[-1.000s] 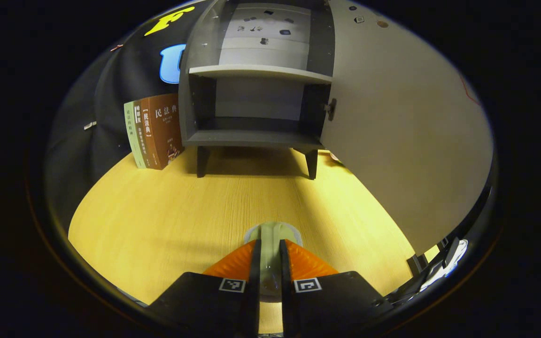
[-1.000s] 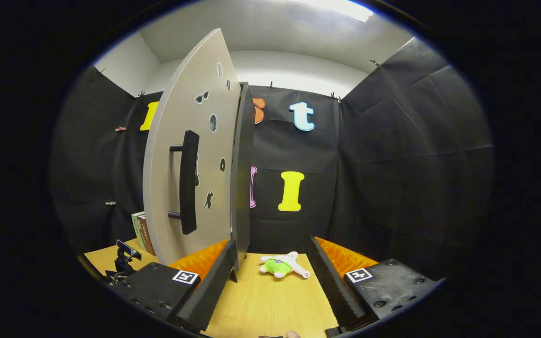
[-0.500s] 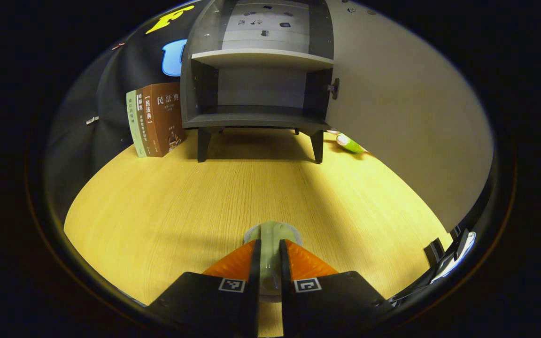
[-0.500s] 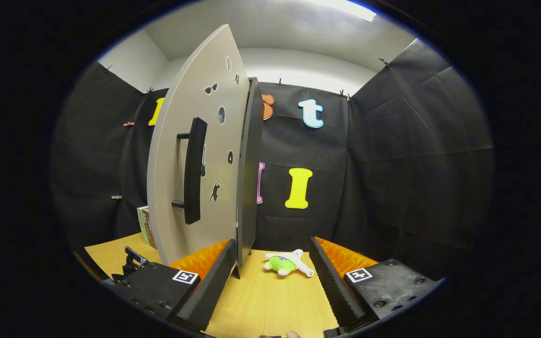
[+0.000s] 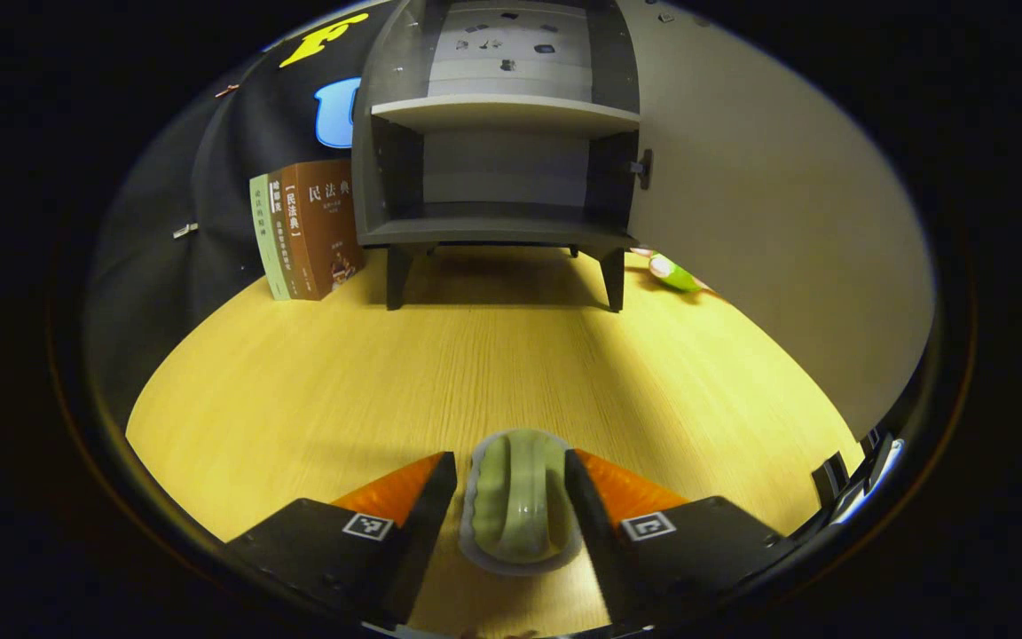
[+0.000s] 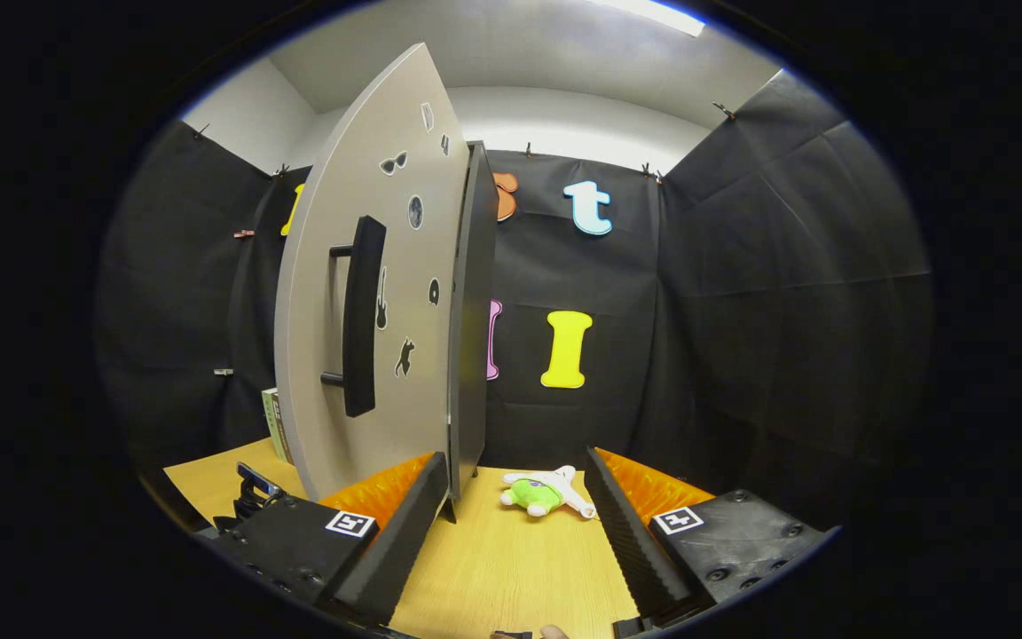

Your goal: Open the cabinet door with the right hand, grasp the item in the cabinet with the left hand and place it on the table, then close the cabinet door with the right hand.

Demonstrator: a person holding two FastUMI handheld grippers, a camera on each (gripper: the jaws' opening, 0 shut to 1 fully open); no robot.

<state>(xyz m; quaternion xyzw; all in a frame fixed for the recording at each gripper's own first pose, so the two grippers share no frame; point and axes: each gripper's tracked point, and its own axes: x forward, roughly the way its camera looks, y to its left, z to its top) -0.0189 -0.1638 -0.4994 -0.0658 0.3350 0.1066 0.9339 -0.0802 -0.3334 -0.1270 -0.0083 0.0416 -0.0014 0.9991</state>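
Left gripper (image 5: 511,479) parted around ribbed (glossy) dish (image 5: 520,501)

Dish (image 5: 520,501) on table (image 5: 316,390) before cabinet (image 5: 498,151); books (image 5: 307,226) left, plush toy (image 5: 675,273) right.

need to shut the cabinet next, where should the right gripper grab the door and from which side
Grip the dark vertical bar handle on the open cabinet door. It stands off the panel on two posts, so fingers can likely straddle it. Come at the outer face with the right gripper open and jaws horizontal, taking the bar's middle, between the posts.
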